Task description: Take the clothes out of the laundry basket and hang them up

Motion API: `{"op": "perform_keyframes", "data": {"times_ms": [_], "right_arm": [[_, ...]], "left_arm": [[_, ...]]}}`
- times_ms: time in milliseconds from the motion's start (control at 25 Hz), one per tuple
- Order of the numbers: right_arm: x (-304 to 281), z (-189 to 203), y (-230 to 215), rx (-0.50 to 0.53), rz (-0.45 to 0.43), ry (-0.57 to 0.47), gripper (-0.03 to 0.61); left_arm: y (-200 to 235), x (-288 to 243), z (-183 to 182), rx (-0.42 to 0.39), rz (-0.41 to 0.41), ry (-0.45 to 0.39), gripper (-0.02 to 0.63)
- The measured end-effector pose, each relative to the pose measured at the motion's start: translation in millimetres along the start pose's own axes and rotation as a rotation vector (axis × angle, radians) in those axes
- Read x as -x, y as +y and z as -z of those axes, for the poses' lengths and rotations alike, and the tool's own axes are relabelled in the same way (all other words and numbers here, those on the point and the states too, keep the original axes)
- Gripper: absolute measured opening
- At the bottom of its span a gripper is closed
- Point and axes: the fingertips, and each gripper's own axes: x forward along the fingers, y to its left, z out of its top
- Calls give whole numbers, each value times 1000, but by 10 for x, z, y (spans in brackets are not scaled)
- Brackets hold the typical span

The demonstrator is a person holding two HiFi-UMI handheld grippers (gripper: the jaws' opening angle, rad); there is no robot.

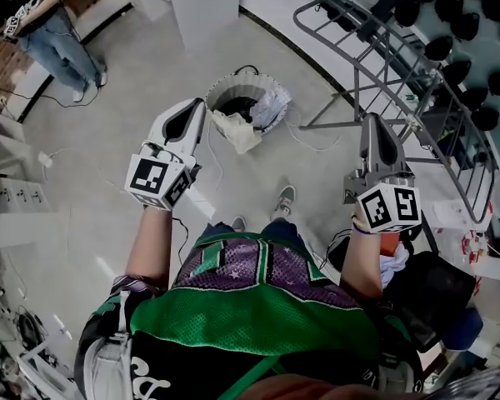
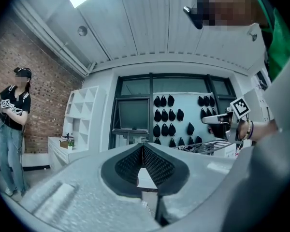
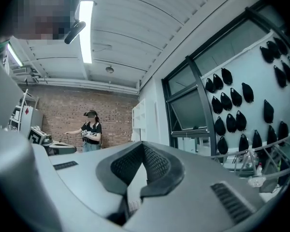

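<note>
The round white laundry basket (image 1: 225,86) stands on the floor ahead of me. A white garment (image 1: 236,131) hangs over its near rim, with a pale patterned cloth (image 1: 271,107) and something dark inside. My left gripper (image 1: 198,107) is held level just left of the basket; its jaws are shut and empty, meeting at the tips (image 2: 143,147). Further right, my right gripper (image 1: 373,122) hovers beside the grey drying rack (image 1: 400,52), shut too with nothing in it (image 3: 142,147). From the left gripper view the right gripper (image 2: 217,119) shows at the right.
A person (image 1: 54,32) stands at the far left by a brick wall (image 3: 63,105), seen also in the right gripper view as a person (image 3: 91,132). Cables trail over the floor. A white shelf unit (image 2: 82,120) and a wall of black caps (image 2: 171,115) lie ahead.
</note>
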Motion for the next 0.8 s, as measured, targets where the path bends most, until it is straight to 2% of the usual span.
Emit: {"op": "perform_keyframes", "data": {"times_ms": [440, 480, 600, 680, 800], "right_arm": [[-921, -56, -226, -12, -181, -24, 0], [-978, -49, -253, -12, -192, -21, 0], [-1111, 1, -337, -24, -219, -11, 0], [-1170, 39, -376, -36, -234, -4, 0], [-1233, 98, -406, -47, -254, -1, 0]], "left_arm": [[152, -421, -137, 8, -114, -38, 21], [138, -472, -145, 5, -108, -38, 47], [74, -624, -115, -11, -75, -28, 210], [38, -695, -68, -33, -68, -15, 241], [6, -769, 18, -53, -70, 7, 249]]}}
